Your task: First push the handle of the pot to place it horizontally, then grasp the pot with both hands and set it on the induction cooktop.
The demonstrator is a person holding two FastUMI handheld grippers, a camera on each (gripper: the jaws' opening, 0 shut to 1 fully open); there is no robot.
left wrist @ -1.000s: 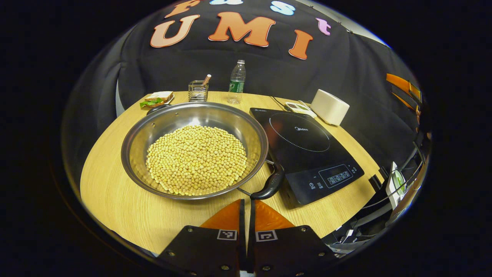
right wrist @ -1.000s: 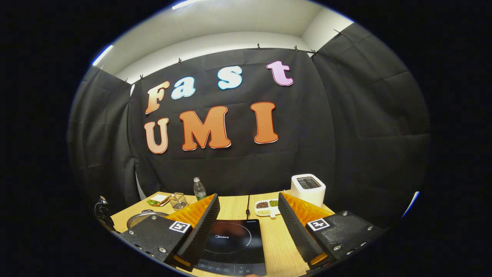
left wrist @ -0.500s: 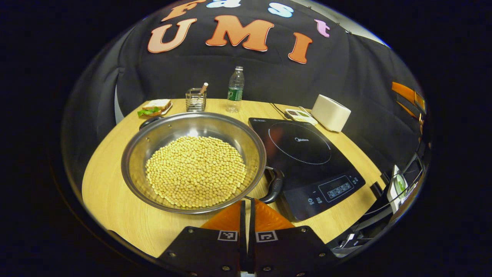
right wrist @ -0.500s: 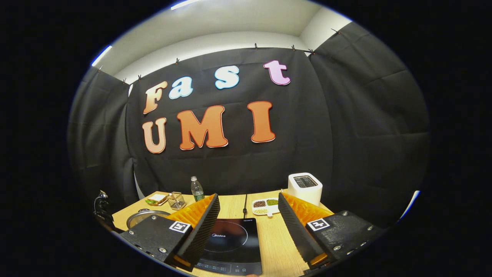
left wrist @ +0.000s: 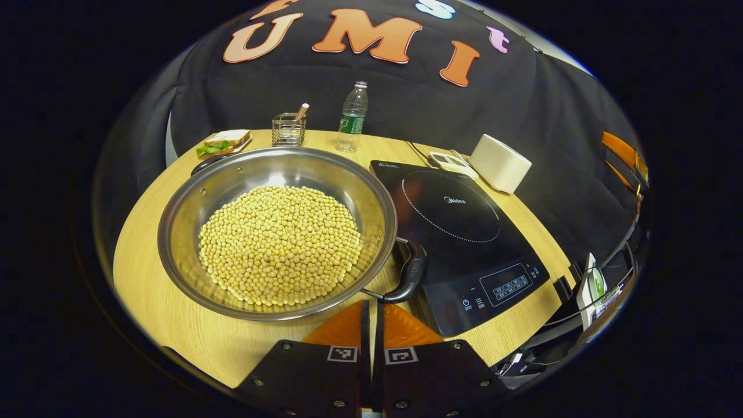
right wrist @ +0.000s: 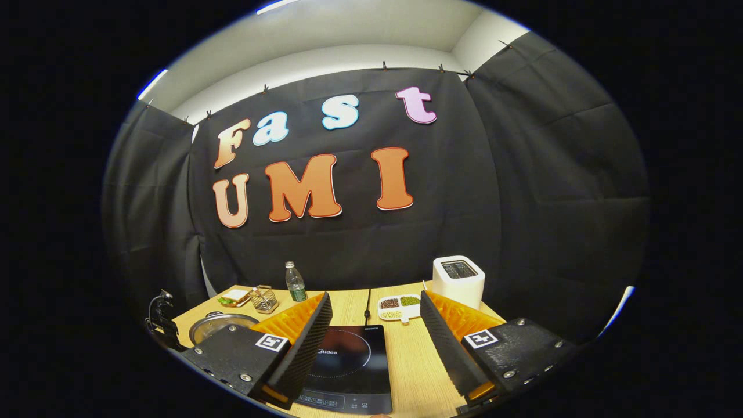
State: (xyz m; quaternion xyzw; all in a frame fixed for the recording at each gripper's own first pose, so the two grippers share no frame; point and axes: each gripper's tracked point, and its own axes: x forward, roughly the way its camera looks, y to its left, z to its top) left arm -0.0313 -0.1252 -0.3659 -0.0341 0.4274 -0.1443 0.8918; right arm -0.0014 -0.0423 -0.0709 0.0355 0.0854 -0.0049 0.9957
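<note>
Change: since a second earlier the pot (left wrist: pixel 277 232) had grown larger and slid left in the left gripper view, and its near handle (left wrist: pixel 411 273) had swung from slanting outward to lying closer along the rim; in the right gripper view the table things had sunk a little lower.
Table: a pale wood table (left wrist: pixel 174 325) carried everything, with bare wood between the pot and its near edge.
Pot: a wide steel pot sat on the table just left of the cooktop (left wrist: pixel 458 226), not on it; a second dark handle (left wrist: pixel 204 164) showed at its far rim.
Pot contents: a heap of yellow beans (left wrist: pixel 278 244) covered most of its bottom.
Cooktop: a black glass slab whose ring area was bare; the pot's near handle lay at its left edge, and I could not tell whether they touched.
Toaster: a white toaster (left wrist: pixel 499 164) stood behind the cooktop at the right.
Dish: a small divided dish (right wrist: pixel 397 307) held dark, green and pale grains in separate sections.
Bottle: a clear bottle (left wrist: pixel 350 118) stood upright at the back edge.
Holder: a wire holder (left wrist: pixel 288 130) held one stick.
Sandwich: a sandwich (left wrist: pixel 222 143) lay at the far left corner.
Left gripper (left wrist: pixel 371 313): fingers pressed together with only a slit between, holding nothing, tips just below the near handle and the pot rim.
Right gripper (right wrist: pixel 376 331): fingers spread wide, empty, raised over the cooktop's near end.
</note>
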